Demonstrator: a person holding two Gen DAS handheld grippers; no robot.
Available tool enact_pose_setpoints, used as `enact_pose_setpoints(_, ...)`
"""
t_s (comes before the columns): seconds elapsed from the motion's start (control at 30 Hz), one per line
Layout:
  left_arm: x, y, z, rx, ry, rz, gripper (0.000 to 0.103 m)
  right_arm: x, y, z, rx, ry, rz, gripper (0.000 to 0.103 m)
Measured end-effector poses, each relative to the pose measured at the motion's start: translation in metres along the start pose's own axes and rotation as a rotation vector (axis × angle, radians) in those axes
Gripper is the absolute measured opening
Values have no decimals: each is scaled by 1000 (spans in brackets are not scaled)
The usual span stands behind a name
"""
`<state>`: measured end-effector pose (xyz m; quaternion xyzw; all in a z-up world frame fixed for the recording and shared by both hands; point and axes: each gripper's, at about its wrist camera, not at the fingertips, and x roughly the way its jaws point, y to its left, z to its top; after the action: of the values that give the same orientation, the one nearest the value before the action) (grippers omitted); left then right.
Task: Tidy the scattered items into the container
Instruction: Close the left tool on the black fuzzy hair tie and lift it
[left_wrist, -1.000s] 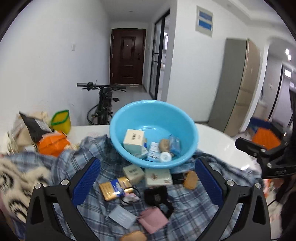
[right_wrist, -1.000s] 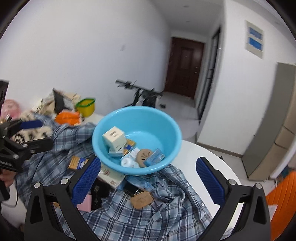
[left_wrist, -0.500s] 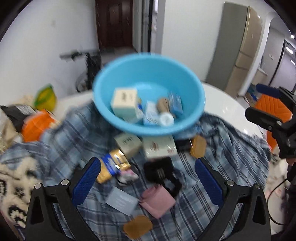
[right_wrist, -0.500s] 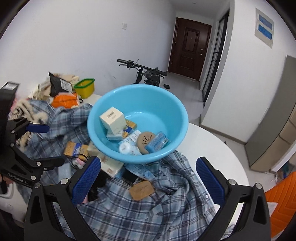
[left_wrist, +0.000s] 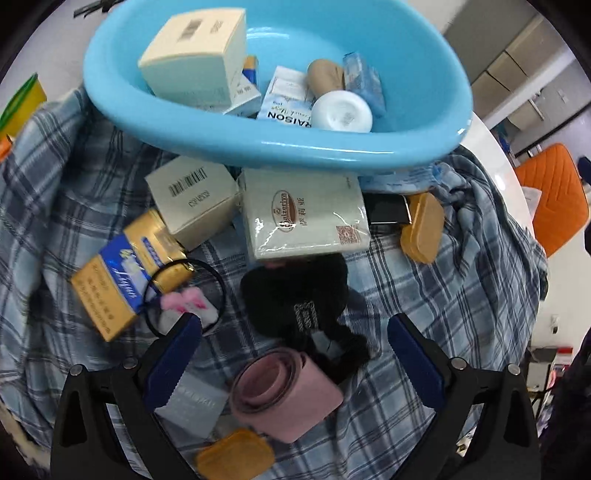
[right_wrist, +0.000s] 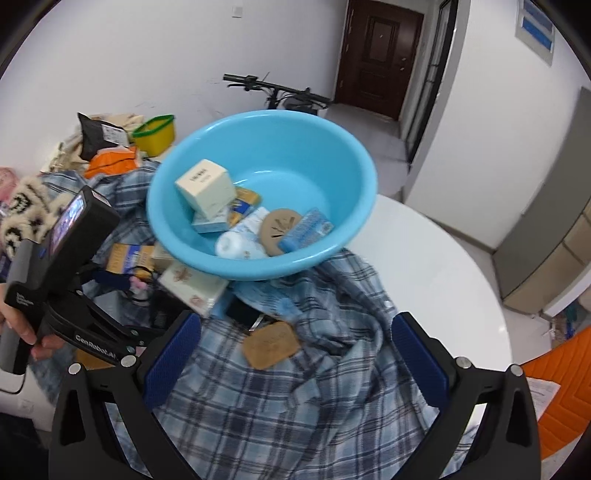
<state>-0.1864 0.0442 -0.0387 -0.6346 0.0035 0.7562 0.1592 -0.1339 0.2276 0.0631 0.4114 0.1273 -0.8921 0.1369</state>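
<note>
A blue basin (left_wrist: 280, 147) (right_wrist: 354, 177) holds several small boxes and packets. Scattered on the plaid shirt (left_wrist: 461, 295) in front of it lie a cream box (left_wrist: 192, 199), a napkin pack (left_wrist: 303, 214), a gold-and-blue packet (left_wrist: 125, 273), a black pouch (left_wrist: 295, 295), a pink roll (left_wrist: 284, 391) and tan biscuits (left_wrist: 421, 229). My left gripper (left_wrist: 291, 362) is open, low over the black pouch and pink roll. My right gripper (right_wrist: 291, 362) is open and empty above the shirt, near a tan biscuit (right_wrist: 271, 343).
The white round table (right_wrist: 424, 258) runs to the right. A yellow tub (right_wrist: 155, 133), orange bag (right_wrist: 110, 162) and patterned knit (right_wrist: 26, 206) sit at the left. An orange chair (left_wrist: 550, 206) stands at the right.
My left gripper has dropped and moved forward, close over the black pouch and pink roll. My right gripper has shifted slightly; the left gripper now shows nearer in its view.
</note>
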Motion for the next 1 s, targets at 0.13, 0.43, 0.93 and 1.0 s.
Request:
enact_pose_setpoints(0.13, 7, -9, 4, 10, -1, -20, 102, 3, -1, -5, -5, -11, 0, 103)
enact_pose_setpoints(0.43, 25, -24, 17, 30, 12, -1, 98, 7, -11, -21, 34, -4, 27, 103)
enact_pose_setpoints(0.93, 8, -21, 13, 108, -15, 11, 46, 6, -6, -29, -29, -18, -26, 103)
enact_pose_setpoints(1.0, 12, -25, 12, 116, -17, 30, 52, 7, -5, -29, -33, -17, -25, 103)
